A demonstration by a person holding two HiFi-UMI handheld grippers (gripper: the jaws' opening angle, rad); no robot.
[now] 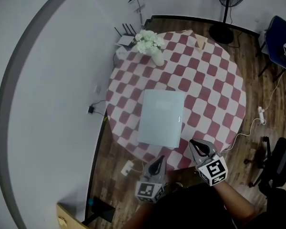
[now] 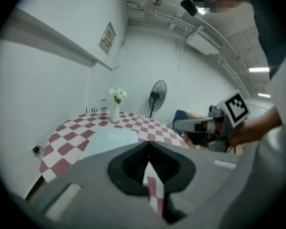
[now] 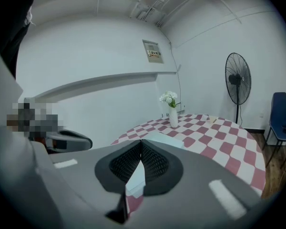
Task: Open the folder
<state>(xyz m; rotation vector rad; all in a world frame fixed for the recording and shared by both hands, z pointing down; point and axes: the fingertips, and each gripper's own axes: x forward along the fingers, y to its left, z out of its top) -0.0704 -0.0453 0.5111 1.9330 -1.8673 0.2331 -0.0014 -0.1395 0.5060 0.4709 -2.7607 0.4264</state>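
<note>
Both hand-held grippers lie nearest the head view, at the near edge of a round table (image 1: 207, 75) covered with a red-and-white checked cloth. Left gripper (image 1: 158, 159): jaws closed tip to tip with nothing between them, as its own view shows; it hangs just outside the table's near edge, over the wooden floor (image 1: 257, 94), pointing towards the folder's near side. Right gripper (image 1: 193, 142): jaws likewise pressed together and empty; its tip sits over the cloth just beside the near right corner of the folder (image 1: 162, 118), and contact with it cannot be made out. Each gripper carries its cube of square markers at the wrist end, with the person's forearms behind. Folder: pale blue-grey, closed, lying flat on the near half of the table, its near edge close to the table's near edge and its long sides running away from the person. Vase of white flowers (image 1: 151, 46): upright near the far left edge of the table, well apart from the folder. Small beige object (image 1: 200, 43): at the far edge, too small to identify. Around the table: standing fan (image 1: 229, 6) beyond the far edge, blue chair (image 1: 279, 42) to the far right, white power strip (image 1: 262, 114) on the floor to the right
</note>
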